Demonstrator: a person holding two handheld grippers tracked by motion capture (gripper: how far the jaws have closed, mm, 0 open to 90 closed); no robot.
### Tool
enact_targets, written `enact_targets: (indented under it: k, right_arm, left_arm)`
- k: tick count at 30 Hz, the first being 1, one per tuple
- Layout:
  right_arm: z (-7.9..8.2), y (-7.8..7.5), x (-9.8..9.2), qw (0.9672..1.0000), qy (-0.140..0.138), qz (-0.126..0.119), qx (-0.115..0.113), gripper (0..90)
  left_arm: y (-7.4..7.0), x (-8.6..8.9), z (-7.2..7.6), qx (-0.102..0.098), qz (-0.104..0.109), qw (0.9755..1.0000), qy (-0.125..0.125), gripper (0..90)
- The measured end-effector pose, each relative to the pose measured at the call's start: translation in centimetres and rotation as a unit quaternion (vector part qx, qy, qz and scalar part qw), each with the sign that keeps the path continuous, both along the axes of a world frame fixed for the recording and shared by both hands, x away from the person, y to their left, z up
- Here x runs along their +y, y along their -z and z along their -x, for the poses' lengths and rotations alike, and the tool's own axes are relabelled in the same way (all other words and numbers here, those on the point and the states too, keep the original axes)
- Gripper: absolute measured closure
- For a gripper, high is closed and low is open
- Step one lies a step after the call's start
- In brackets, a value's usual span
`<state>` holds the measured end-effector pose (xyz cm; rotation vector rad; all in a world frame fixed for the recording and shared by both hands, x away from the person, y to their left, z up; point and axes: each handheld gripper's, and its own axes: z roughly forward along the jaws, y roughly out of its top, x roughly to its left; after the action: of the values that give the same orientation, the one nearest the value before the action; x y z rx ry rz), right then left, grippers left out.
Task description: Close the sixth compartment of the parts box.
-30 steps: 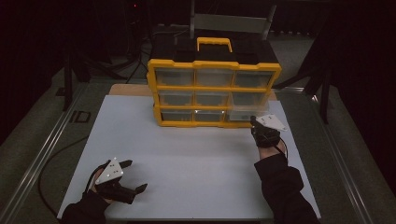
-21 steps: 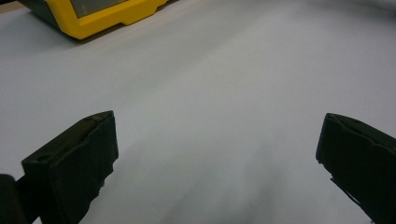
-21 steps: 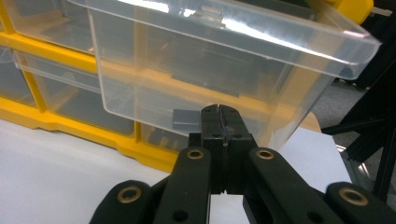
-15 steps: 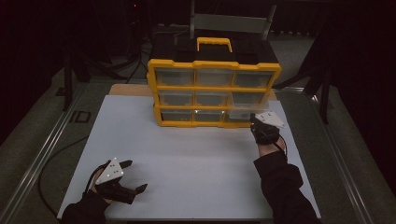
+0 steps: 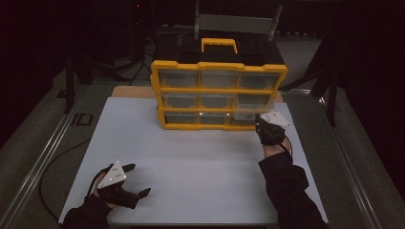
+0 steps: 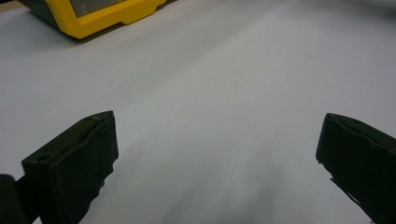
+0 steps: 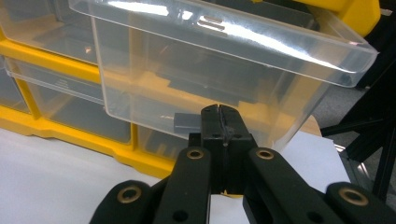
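A yellow organizer (image 5: 219, 93) with clear drawers stands at the back of the white table (image 5: 191, 162). One clear drawer (image 5: 250, 112) at its right side is pulled out toward me. My right gripper (image 5: 261, 125) is shut just in front of that drawer. In the right gripper view its jaws (image 7: 219, 114) meet against the lower front wall of the clear drawer (image 7: 210, 79), and I see nothing between them. My left gripper (image 5: 138, 183) rests low at the table's near left. It is open, with bare table between its fingers (image 6: 74, 158).
The organizer has a yellow handle (image 5: 218, 44) on its black top. A metal rail (image 5: 43, 157) runs along the table's left side, and a cable (image 5: 52, 167) trails there. White tabletop lies between the two grippers.
The right gripper has edged slightly toward the organizer. The left gripper has stayed where it was.
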<state>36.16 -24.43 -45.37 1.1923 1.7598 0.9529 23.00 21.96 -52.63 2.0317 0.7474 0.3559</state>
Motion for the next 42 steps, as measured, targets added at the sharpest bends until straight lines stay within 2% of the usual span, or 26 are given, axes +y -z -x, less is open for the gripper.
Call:
enact_targets:
  k: [21, 42]
  right_arm:
    - [-1.0, -0.2, 0.9, 1.0, -0.002, 0.009, -0.001, 90.0]
    - [-2.5, -0.2, 1.1, 0.9998, 0.008, 0.016, 0.006, 90.0]
  left_arm:
    - [-0.1, 0.0, 0.0, -0.001, 0.002, 1.0, 0.0, 0.3]
    - [-0.1, 0.1, 0.1, -0.002, 0.004, 1.0, 0.0, 0.4]
